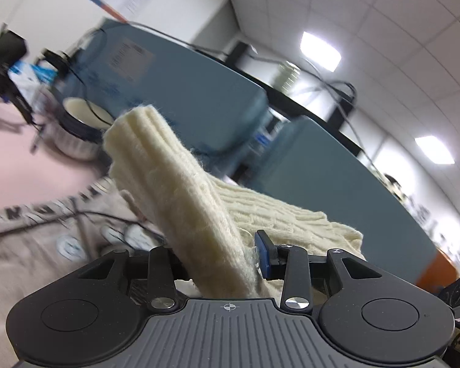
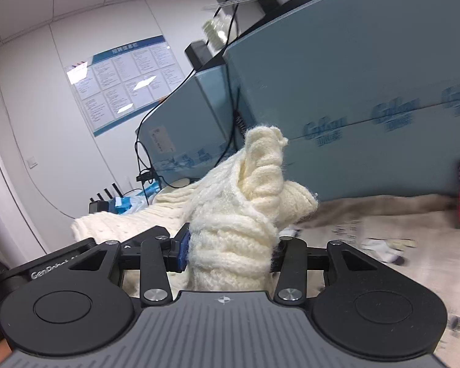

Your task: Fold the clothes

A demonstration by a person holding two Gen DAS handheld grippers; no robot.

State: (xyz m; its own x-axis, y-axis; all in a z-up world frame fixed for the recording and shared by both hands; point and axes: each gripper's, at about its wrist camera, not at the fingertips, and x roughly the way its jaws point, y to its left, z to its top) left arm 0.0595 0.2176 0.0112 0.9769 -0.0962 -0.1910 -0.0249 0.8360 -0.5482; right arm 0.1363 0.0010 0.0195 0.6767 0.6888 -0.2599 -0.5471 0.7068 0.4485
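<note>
**Both grippers clamped on cream knit sweater, lifted off bed**

Left wrist view: left gripper (image 1: 220,263) jaws closed tight on a ribbed band of the cream sweater (image 1: 181,190); band sticks up and forward from the jaws, rest of knit drapes to the right. One blue pad (image 1: 264,257) visible against the fabric. Below lies a beige printed sheet (image 1: 30,245); blue-grey panels (image 1: 181,92) behind, blurred.

Right wrist view: right gripper (image 2: 230,251) jaws pinched on a bunched cable-knit part of the sweater (image 2: 239,214), wad rising above the fingers; more knit trails left, low over the sheet (image 2: 383,233). Wall poster (image 2: 122,82) at left, panels (image 2: 352,92) at right.
</note>
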